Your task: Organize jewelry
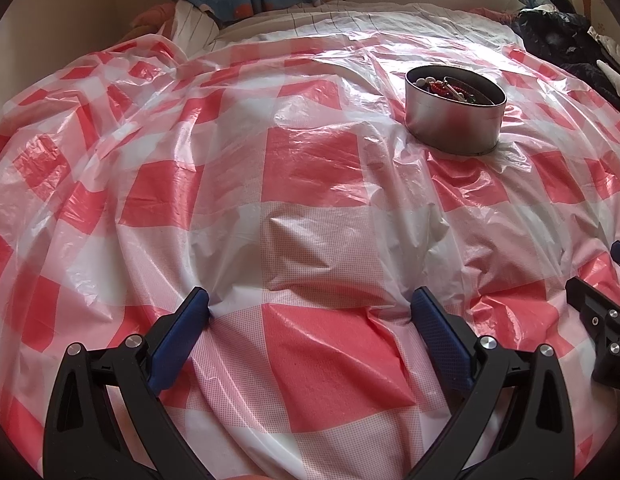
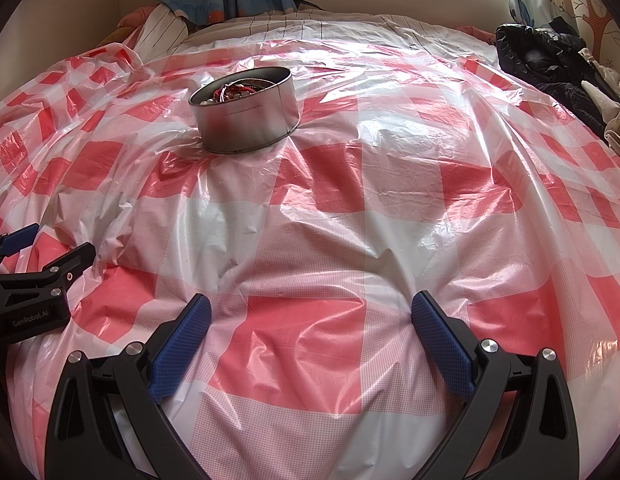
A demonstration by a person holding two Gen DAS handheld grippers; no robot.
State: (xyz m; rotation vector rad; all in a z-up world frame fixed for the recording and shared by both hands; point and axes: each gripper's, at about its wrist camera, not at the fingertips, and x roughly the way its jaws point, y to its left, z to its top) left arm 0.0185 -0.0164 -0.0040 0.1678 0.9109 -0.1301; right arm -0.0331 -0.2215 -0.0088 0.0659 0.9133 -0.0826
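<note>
On the bed, a crinkled red-and-white checked plastic sheet (image 1: pixel 310 168) lies spread out, and a round silver metal tin (image 1: pixel 455 110) stands upright toward its far side, holding a tangle of beaded jewelry (image 1: pixel 446 88), red strands and pale pearls among them. Near the front edge, the left gripper (image 1: pixel 310 308) and right gripper (image 2: pixel 310 312) rest side by side low over the sheet, each with blue-padded jaws spread wide and gripping nothing. Both sit well apart from the tin, while dark clothing (image 2: pixel 550 64) is heaped at the far right corner.
</note>
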